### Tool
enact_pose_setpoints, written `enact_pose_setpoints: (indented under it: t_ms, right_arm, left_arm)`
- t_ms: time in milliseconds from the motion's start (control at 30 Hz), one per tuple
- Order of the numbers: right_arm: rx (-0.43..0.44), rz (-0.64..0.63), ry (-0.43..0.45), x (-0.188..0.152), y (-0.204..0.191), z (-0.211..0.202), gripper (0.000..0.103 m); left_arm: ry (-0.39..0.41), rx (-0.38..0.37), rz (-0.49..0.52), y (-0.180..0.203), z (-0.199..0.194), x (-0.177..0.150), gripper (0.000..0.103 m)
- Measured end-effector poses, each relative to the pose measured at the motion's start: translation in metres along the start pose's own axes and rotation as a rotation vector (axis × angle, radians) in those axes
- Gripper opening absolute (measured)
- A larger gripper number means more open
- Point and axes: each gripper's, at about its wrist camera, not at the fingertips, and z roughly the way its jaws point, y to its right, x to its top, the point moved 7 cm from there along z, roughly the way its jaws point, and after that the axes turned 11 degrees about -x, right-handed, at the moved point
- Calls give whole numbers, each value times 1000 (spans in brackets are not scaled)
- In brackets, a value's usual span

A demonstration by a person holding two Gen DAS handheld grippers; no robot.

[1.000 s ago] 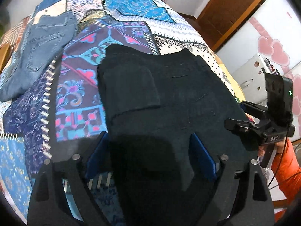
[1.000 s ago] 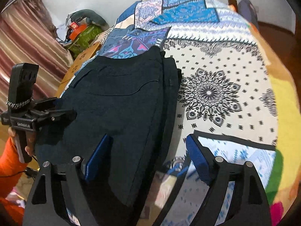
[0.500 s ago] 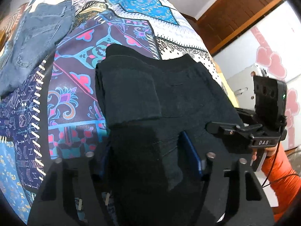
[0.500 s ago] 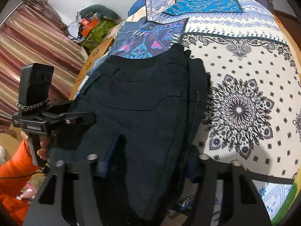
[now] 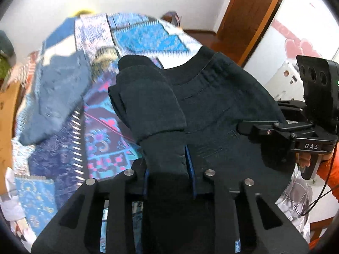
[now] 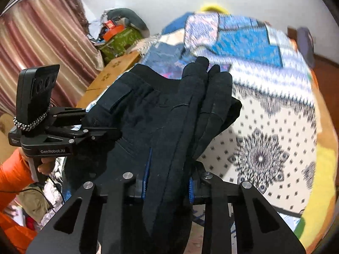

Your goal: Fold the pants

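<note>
The black pants (image 5: pixel 211 105) are folded in layers and lifted off the patterned bedspread (image 5: pixel 101 127). My left gripper (image 5: pixel 168 165) is shut on their near left edge. My right gripper (image 6: pixel 168 173) is shut on their near right edge, where the stacked folds (image 6: pixel 203 105) show. Each gripper shows in the other's view, the right one (image 5: pixel 275 127) at the pants' right side and the left one (image 6: pixel 84 133) at their left side. The cloth hangs between both and hides the fingertips.
Blue jeans (image 5: pixel 57 97) lie on the bedspread at the far left. A brown door (image 5: pixel 250 17) and a white appliance (image 5: pixel 288 74) stand to the right. A striped curtain (image 6: pixel 42 48), a green bag (image 6: pixel 120 40) and a cardboard box (image 6: pixel 106 80) are left of the bed.
Both grippers have shut on the near edge of the black pants and lifted it up off the bed. The views have tilted up and the background is blurred with motion.
</note>
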Motion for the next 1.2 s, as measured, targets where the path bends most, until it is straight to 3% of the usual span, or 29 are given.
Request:
enact_pose_setpoints:
  t_ms: [400, 700, 933, 1200]
  right_arm:
    - [30, -102, 200, 81, -64, -50, 24]
    - [88, -159, 267, 152, -118, -27, 24]
    - [101, -188, 258, 205, -146, 23, 24]
    - [97, -161, 183, 221, -144, 100, 24]
  left_arm:
    - [245, 85, 10, -33, -115, 48, 28]
    - [349, 181, -38, -110, -172, 78, 28]
    - [395, 173, -103, -191, -173, 100, 28]
    - [323, 164, -180, -274, -112, 106, 28]
